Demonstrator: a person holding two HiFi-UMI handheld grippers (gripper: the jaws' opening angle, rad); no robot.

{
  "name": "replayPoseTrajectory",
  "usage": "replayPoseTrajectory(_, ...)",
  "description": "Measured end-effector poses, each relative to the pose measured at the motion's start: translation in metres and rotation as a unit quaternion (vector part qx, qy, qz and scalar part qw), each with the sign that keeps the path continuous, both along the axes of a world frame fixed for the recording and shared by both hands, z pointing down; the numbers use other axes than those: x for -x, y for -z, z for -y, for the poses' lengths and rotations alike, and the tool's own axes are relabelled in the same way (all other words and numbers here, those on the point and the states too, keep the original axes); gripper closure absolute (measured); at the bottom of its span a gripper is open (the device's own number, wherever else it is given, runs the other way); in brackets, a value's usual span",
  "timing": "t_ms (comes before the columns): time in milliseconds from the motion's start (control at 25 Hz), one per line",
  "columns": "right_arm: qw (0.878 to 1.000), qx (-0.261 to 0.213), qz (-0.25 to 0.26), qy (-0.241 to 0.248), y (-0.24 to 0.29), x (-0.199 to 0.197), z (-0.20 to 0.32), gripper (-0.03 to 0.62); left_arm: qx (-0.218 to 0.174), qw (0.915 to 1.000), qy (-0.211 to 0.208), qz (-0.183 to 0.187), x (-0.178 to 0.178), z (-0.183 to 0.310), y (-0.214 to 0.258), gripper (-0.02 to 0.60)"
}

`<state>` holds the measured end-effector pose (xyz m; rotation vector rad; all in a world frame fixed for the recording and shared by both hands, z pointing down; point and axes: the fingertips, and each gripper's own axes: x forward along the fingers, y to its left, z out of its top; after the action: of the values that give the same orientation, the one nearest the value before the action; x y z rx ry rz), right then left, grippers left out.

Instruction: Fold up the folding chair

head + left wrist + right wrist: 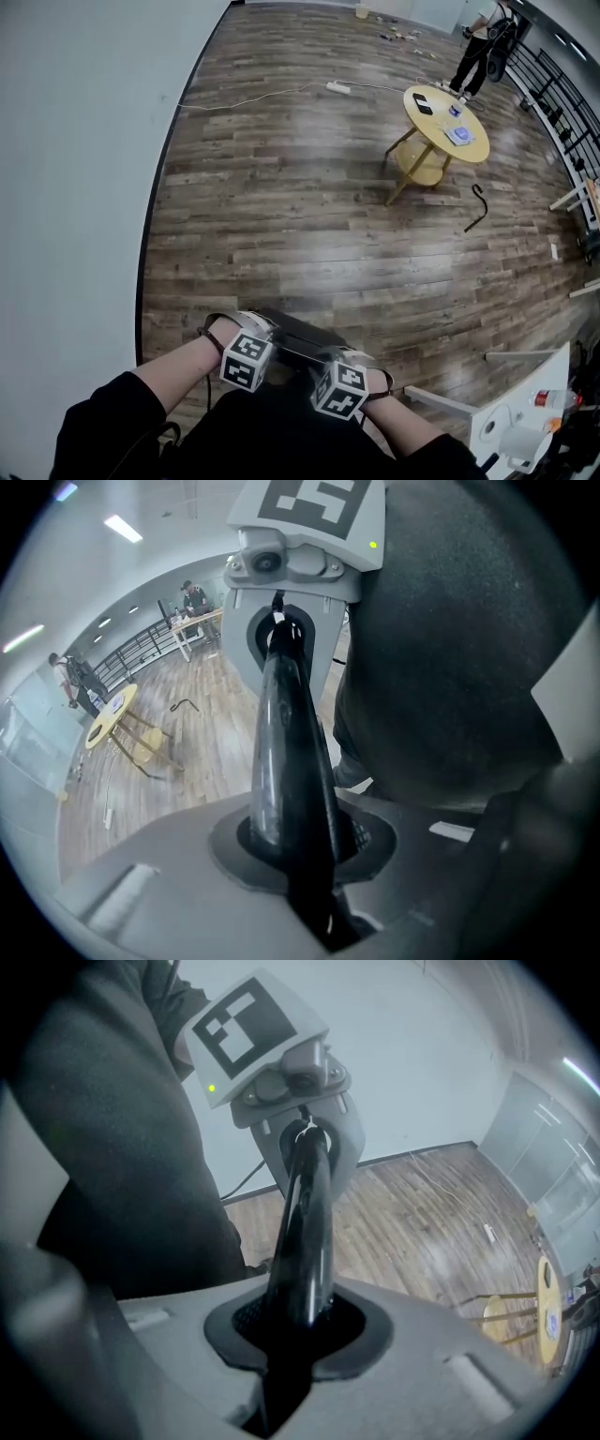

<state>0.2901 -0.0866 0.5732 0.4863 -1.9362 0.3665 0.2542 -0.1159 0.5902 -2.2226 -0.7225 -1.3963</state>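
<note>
The folding chair shows as a black panel with a glossy black top tube [298,343], low in the head view and close to the person's dark clothing. My left gripper [255,343] and right gripper [343,373] sit side by side on that tube, pointing steeply down, their marker cubes facing up. In the left gripper view the tube [289,752] runs from between my left gripper's [302,860] grey jaws up to the other gripper. The right gripper view mirrors this: the tube [305,1227] is clamped in my right gripper [292,1335].
A round yellow table [471,150] carrying small items stands far right on the wood floor. A person [478,52] stands beyond it. A white cable with power strip [337,87] and a black hooked bar [478,208] lie on the floor. White wall [75,187] left; white furniture [511,417] lower right.
</note>
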Motion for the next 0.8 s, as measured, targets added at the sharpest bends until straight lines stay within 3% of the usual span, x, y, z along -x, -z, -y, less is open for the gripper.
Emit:
replayPoseTrajectory(280,0.999,-0.015,-0.02,0.038,0.001,-0.008,0.015,0.543,-0.014,0.9996,0.025,0.005,-0.008,0.017,0.003,0.534)
replayPoseTrajectory(480,0.997,-0.006,-0.014,0.069,0.002,-0.018,0.03,0.546,0.001,0.9982,0.057,0.018,-0.014,0.025,0.005,0.535)
replayPoseTrajectory(800,0.986,0.009,-0.003,0.168,0.008,-0.017,0.037,0.549,0.009,0.99,0.138,0.028,-0.009,0.022,0.017,0.531)
